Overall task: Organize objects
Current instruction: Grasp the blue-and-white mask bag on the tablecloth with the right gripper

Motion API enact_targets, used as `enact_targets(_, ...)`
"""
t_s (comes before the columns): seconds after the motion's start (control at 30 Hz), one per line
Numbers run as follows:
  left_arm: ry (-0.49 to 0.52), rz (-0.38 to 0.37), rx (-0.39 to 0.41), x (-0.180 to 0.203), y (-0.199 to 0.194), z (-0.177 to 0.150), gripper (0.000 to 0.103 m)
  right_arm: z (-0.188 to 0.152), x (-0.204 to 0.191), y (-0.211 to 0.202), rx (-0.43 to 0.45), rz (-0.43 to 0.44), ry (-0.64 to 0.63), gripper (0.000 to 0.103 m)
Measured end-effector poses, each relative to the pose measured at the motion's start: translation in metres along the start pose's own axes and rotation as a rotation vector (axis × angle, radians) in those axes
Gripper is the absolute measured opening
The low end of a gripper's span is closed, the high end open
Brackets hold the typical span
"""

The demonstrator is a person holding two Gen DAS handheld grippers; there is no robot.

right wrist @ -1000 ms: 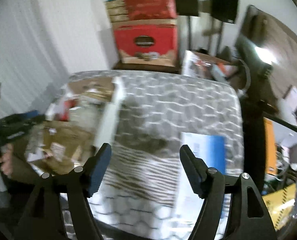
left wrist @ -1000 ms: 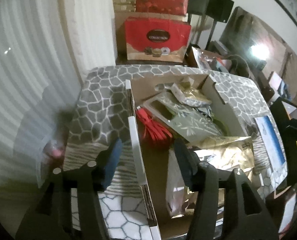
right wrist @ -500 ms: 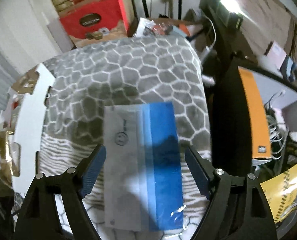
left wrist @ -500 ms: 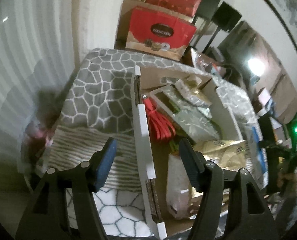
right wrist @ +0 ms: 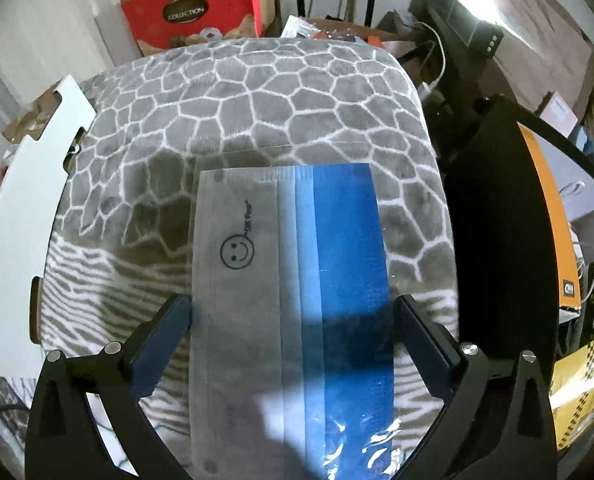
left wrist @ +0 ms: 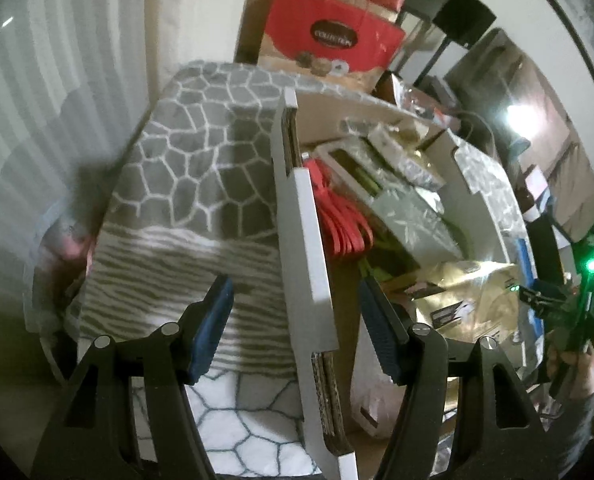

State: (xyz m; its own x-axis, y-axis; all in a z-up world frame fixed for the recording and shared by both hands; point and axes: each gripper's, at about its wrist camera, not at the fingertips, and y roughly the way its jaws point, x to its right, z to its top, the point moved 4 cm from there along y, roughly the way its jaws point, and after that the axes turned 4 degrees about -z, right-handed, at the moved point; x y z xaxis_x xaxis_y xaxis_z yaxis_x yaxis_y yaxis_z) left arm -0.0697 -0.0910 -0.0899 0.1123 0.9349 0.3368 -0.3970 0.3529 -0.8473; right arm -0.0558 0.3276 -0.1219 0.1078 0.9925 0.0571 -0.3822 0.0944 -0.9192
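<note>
A flat plastic pack of face masks [right wrist: 293,292], grey and blue with a smiley print, lies on the grey patterned blanket [right wrist: 257,92]. My right gripper [right wrist: 291,328] is open, its fingers on either side of the pack's near half. My left gripper [left wrist: 295,316] is open and straddles the white near wall [left wrist: 309,248] of a cardboard box. The box holds red cords [left wrist: 341,220], silver patterned packages [left wrist: 409,204] and a gold bag [left wrist: 469,296]. The box's white wall [right wrist: 21,208] also shows at the left of the right wrist view.
Red "Collection" boxes [left wrist: 333,40] are stacked behind the bed. A dark stand with an orange box [right wrist: 549,216] is just right of the bed edge. A white wall and curtain [left wrist: 57,80] run along the left. The other gripper [left wrist: 577,308] shows at the far right.
My right gripper swung from the box toward the mask pack and moved down over it, so the pack now sits between its fingers. My left gripper moved closer to the box wall.
</note>
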Motion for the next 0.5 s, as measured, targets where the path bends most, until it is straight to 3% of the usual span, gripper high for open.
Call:
enact_targets(0.1, -0.008, 0.014, -0.013, -0.002, 0.009, -0.003, 0.061, -0.001, 0.002, -0.003, 0.008, 0.005, 0.004, 0.092)
enact_targets(0.27, -0.028, 0.01, -0.031, -0.006, 0.019, -0.009, 0.061, 0.005, 0.018, -0.011, 0.021, 0.006, 0.057, 0.043)
enact_targets(0.4, -0.028, 0.01, -0.036, -0.006, 0.022, -0.011, 0.061, 0.004, 0.022, -0.014, 0.028, -0.011, 0.062, 0.027)
enact_targets(0.43, -0.029, 0.009, -0.037, -0.006, 0.022, -0.012, 0.061, 0.004, 0.021, -0.015, 0.026, -0.007, 0.06, 0.018)
enact_targets(0.5, -0.03, 0.005, -0.039, -0.006, 0.022, -0.012, 0.061, 0.004, 0.022, -0.015, 0.013, 0.022, 0.07, 0.02)
